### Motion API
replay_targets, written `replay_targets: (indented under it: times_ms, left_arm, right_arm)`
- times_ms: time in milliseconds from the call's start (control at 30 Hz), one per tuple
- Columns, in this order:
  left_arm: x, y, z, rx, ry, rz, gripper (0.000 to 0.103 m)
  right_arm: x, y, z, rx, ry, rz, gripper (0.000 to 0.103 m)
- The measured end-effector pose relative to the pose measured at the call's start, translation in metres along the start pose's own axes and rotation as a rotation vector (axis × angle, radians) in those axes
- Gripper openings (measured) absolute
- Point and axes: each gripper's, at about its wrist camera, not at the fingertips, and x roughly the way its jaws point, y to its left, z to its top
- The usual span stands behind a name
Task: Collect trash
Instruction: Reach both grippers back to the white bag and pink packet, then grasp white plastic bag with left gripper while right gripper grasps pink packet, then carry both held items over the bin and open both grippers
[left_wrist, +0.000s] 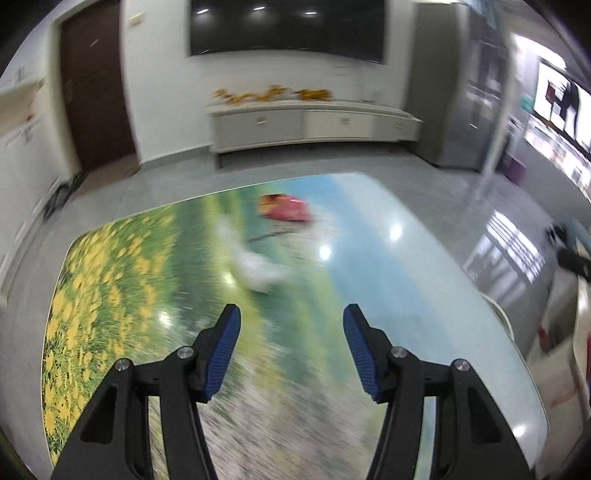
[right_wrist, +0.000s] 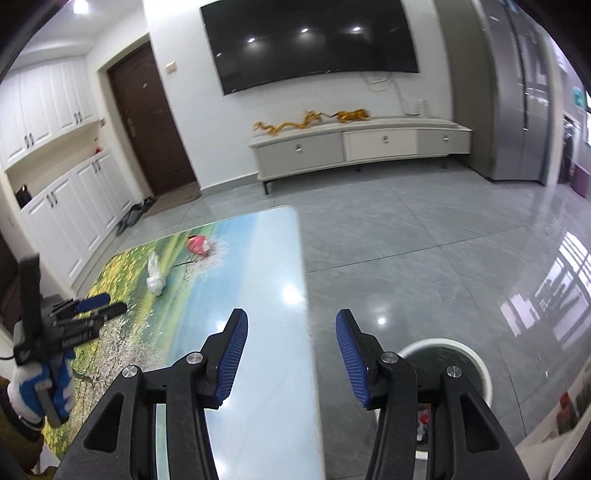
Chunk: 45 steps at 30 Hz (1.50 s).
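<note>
A crumpled white tissue (left_wrist: 255, 264) lies on the flower-print table (left_wrist: 406, 280), just ahead of my left gripper (left_wrist: 291, 321), which is open and empty above the table. A red wrapper (left_wrist: 284, 208) lies farther back. In the right wrist view the tissue (right_wrist: 155, 277) and red wrapper (right_wrist: 199, 244) lie on the table (right_wrist: 258, 369) at the far left. My right gripper (right_wrist: 291, 332) is open and empty over the table's right edge. The left gripper (right_wrist: 88, 306) shows at the left of that view. A white trash bin (right_wrist: 476, 363) stands on the floor below the right gripper.
A TV cabinet (right_wrist: 362, 146) stands at the far wall under a wall TV (right_wrist: 314, 40). A brown door (right_wrist: 151, 125) and white cupboards (right_wrist: 70, 214) are at the left. A grey tiled floor (right_wrist: 424, 240) surrounds the table.
</note>
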Motion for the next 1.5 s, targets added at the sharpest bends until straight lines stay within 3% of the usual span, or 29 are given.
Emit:
replay_targets:
  times_ms: [200,367,600,833,1033,1067,1100,1167,1333,1500]
  left_arm:
    - [0.06,0.036,0.026,-0.076,0.035,0.022,0.056]
    - [0.093,0.049,0.03,-0.096,0.049,-0.016,0.055]
    - [0.104,0.056,0.022,-0.111,0.044,-0.078,0.037]
    - [0.099,0.059,0.019,-0.153,0.036,-0.127,0.035]
    - [0.095,0.065,0.016,-0.17,0.033,-0.132,0.033]
    - [0.093,0.065,0.015,-0.177,0.032,-0.132,0.033]
    - [0.093,0.066,0.014,-0.18,0.032,-0.132,0.033]
    - [0.089,0.065,0.011,-0.185,0.031,-0.13,0.033]
    - [0.074,0.053,-0.004,-0.154,0.03,-0.101,0.031]
    - [0.048,0.037,-0.029,-0.108,0.018,-0.06,0.03]
  right_arm:
    - [0.081,0.037,0.037,-0.077,0.071,0.038,0.048]
    - [0.148,0.069,0.062,-0.156,0.109,0.099,0.055]
    - [0.236,0.128,0.092,-0.276,0.13,0.194,0.061]
    - [0.292,0.161,0.092,-0.324,0.171,0.225,0.061]
    - [0.305,0.171,0.087,-0.382,0.209,0.207,0.06]
    - [0.305,0.171,0.085,-0.389,0.218,0.206,0.057]
    - [0.304,0.172,0.083,-0.396,0.223,0.206,0.046]
    - [0.301,0.173,0.074,-0.421,0.248,0.193,0.039]
    - [0.271,0.17,0.048,-0.426,0.24,0.195,0.036]
    - [0.213,0.149,0.012,-0.338,0.216,0.225,0.036]
